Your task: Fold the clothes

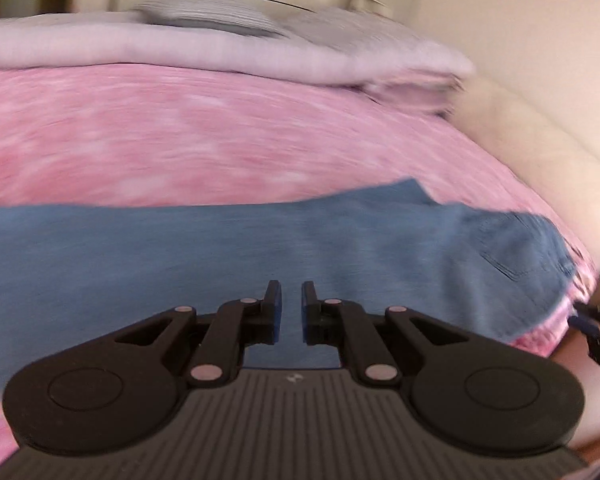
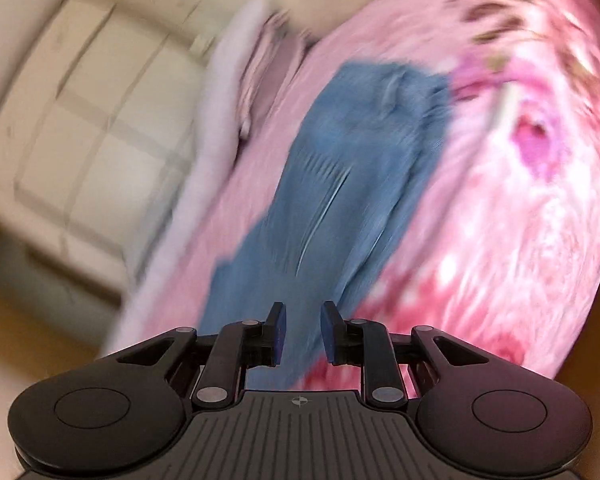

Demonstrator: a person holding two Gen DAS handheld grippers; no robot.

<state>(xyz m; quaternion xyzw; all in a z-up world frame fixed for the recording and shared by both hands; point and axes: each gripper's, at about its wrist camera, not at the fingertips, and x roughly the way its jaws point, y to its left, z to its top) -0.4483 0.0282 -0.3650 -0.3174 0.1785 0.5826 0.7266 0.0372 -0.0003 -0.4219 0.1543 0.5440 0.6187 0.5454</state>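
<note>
While both views are smeared by motion blur, enough shows to place things. In the left wrist view: blue jeans (image 1: pixel 260 248) spread flat across the lower middle of the frame, from the left edge to the right, on a pink floral bedspread (image 1: pixel 204 132). At the bottom centre, the left gripper (image 1: pixel 291 300) — narrowly parted, blue pads facing each other with a small gap, nothing between them, poised over the denim. Across the top, a folded pale lilac blanket (image 1: pixel 220 52) with a grey striped pillow (image 1: pixel 208 10) behind it. A cream wall (image 1: pixel 532 60) at upper right.

In the right wrist view: the same jeans (image 2: pixel 348 184) running diagonally from bottom centre to upper middle, stitching visible on the fabric. At the bottom centre, the right gripper (image 2: pixel 303 320) — moderately parted, empty, above the near end of the jeans. A cream padded headboard (image 2: pixel 80 120) at the left of the frame.
</note>
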